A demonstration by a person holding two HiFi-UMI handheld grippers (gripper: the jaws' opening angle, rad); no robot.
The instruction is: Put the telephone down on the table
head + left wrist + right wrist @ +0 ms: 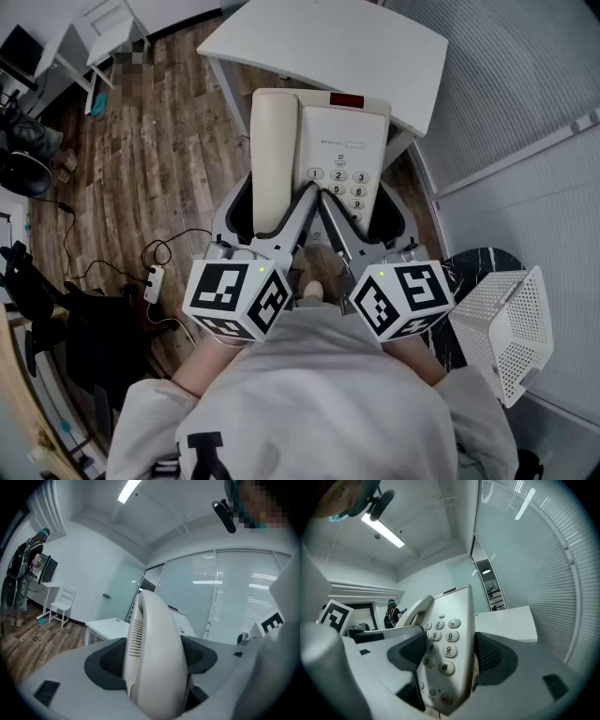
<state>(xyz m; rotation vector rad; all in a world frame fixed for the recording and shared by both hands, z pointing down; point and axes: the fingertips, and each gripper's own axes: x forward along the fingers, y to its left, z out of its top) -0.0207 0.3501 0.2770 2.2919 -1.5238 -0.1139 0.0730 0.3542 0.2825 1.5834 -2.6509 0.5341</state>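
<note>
Telephone carry: we clamp it in left gripper and right gripper, jaws wide; next, lower onto the table.

Wood-plank floor, brown, runs through room. White surface ahead, corners rounded. White chair against white wall at far left. Person stands beside dark screen near chair. Glass partition with horizontal blinds along right side. Ceiling strip light lit. White perforated basket at lower right in head view. Cables and power strip on floor at left.
</note>
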